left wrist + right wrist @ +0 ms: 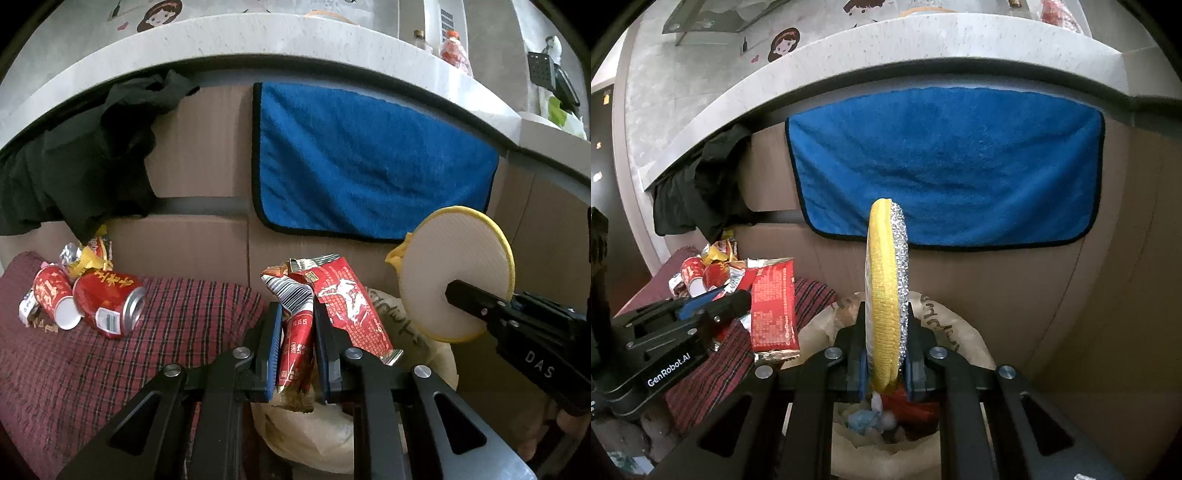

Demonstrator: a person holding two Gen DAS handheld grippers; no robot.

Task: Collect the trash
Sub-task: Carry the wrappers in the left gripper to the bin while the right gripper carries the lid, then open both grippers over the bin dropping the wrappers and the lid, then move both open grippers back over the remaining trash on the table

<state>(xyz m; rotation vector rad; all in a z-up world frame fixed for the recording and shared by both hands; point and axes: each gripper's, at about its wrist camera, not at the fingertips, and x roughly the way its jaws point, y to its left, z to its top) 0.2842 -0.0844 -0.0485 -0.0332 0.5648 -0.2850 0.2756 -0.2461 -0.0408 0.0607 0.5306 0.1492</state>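
Red snack wrappers [295, 332] are clamped in the left gripper [297, 332] above the open paper bag [960, 332]; a yellow scouring pad [884, 295] is pinched upright in the right gripper [886, 354].

- The left wrist view looks forward and somewhat down along the left gripper [297, 332], close above a paper bag [424, 332].
- The right wrist view faces likewise from just beside it.
- Both share the blue towel [369, 162], the counter edge [221, 40] and, seemingly, the same bag, though fisheye bending blurs the edges.
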